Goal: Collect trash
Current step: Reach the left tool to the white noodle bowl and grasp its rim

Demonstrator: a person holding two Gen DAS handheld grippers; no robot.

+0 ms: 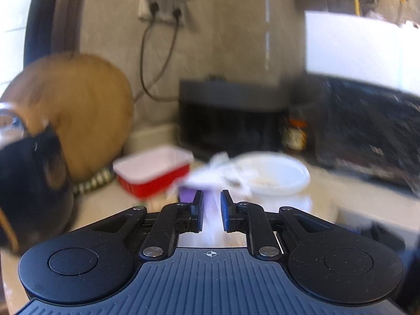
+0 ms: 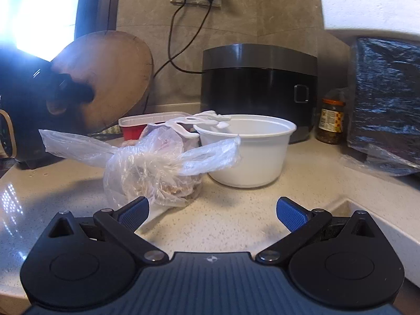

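Observation:
In the right wrist view a knotted clear plastic bag (image 2: pixel 155 170) with food scraps lies on the counter, next to a white plastic bowl (image 2: pixel 249 152) and a red takeaway tray (image 2: pixel 134 128) behind. My right gripper (image 2: pixel 212 210) is open and empty, just in front of the bag. In the blurred left wrist view my left gripper (image 1: pixel 212 204) is nearly shut on a whitish, purple-tinged piece of wrapper (image 1: pixel 212 218), held above the counter before the white bowl (image 1: pixel 278 181) and red tray (image 1: pixel 155 173).
A black rice cooker (image 2: pixel 260 89), a jar of pickles (image 2: pixel 331 122) and a foil-wrapped dark block (image 2: pixel 386 99) stand at the back. A round wooden board (image 2: pixel 105 78) leans on the wall. A sink edge (image 2: pixel 367 218) lies at right.

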